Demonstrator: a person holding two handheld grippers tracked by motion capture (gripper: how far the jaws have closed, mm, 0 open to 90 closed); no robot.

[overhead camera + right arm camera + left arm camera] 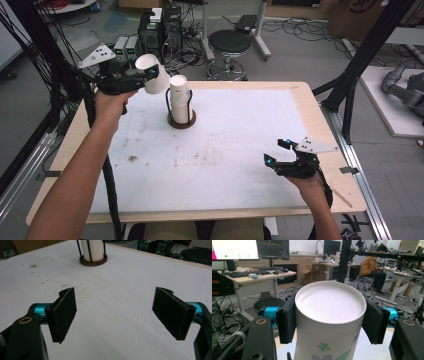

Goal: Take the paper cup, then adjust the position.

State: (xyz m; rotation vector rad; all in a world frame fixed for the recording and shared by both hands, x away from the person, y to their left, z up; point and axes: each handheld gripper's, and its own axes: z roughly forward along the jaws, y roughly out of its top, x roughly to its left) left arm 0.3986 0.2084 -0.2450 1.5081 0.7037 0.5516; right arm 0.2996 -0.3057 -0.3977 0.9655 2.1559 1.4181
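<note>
Lab floor with cables, PC towers and a stool behind; white-topped worktop up front, lightly stained

Left gripper is up in the air past the worktop's far-left corner, jaws pinching a paper cup across its body. In the left gripper view the cup sits square between both pads, rim facing the camera, floral print on the wall. High view shows its long axis tipped well off vertical, mouth toward the upper left, base toward the holder

Cup holder, a dark round base with thin black rods, stands on the far-centre part of the worktop with a stack of cups in it. Held cup is just left of and above the stack's top, looks apart from it but close

Right gripper rests low near the worktop's near-right edge, jaws spread wide with nothing between them. Its view looks across bare worktop to the holder, well apart

Judgement: key relation is the cup's tilted axis vs the upright stack. Left hand is far nearer; whichever way the cup is headed, on or off, its axis has to line up with the rods or it will snag
</note>
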